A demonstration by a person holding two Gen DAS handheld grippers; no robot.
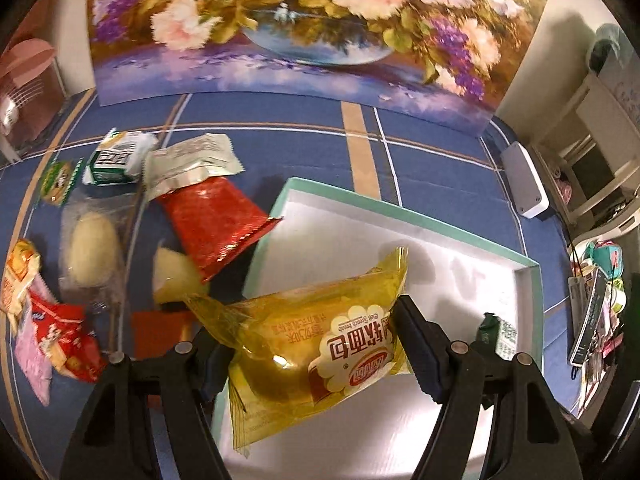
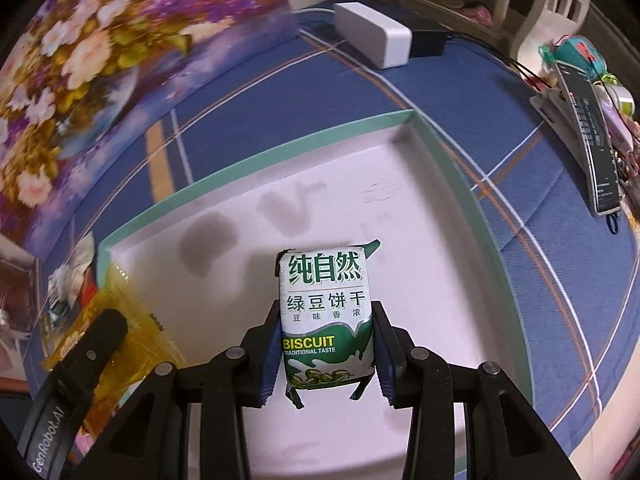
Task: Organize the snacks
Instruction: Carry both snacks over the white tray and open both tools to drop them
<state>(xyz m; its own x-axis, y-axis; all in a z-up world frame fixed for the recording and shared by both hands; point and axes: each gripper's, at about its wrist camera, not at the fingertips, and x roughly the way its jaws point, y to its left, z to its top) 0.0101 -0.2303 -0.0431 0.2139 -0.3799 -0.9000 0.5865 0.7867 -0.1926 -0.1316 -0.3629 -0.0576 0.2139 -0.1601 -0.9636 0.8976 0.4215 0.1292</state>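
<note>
My left tongs (image 1: 316, 356) pinch the yellow bread packet (image 1: 316, 344) and my right tongs (image 2: 326, 344) pinch the green biscuit pack (image 2: 326, 316) over the white tray (image 2: 440, 240).

A flower painting (image 1: 320, 28) leans on a pale wall (image 1: 532, 60) behind the blue striped tablecloth (image 1: 440, 152); white shelves (image 1: 592, 136) stand beside.
</note>
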